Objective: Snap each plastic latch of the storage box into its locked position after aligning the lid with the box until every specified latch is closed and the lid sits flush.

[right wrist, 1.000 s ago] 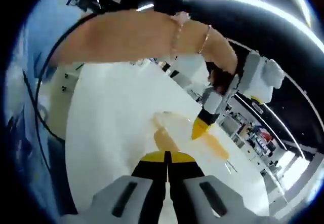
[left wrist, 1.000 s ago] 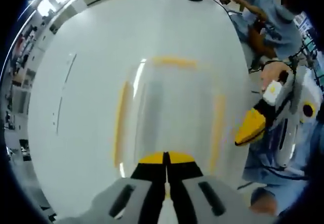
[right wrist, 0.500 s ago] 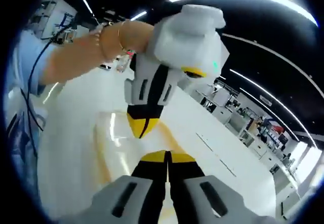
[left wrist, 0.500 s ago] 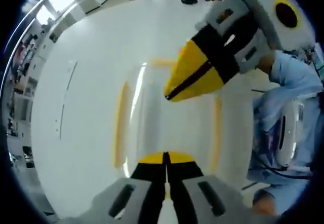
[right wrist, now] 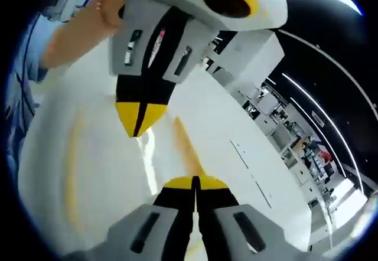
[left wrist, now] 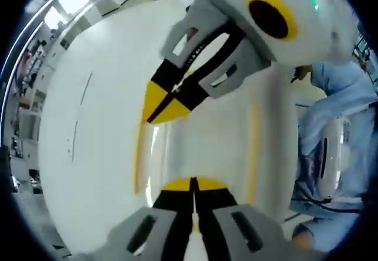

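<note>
The clear plastic storage box (left wrist: 195, 137) with yellow latches lies on the white table (left wrist: 88, 95), its lid apparently on. In the left gripper view, the yellow strip latch (left wrist: 137, 155) runs down its left edge, the left gripper (left wrist: 193, 185) sits at the near edge with jaws together and empty, and another strip latch (left wrist: 254, 149) lines the right edge. The right gripper (left wrist: 155, 104), jaws likewise together and empty, points its yellow tip at the left latch. Judgement: press squarely down on that latch while the left gripper steadies the box. Half a second ago the right gripper's tip sat further right, over the lid's middle; it has since swung across.
</note>
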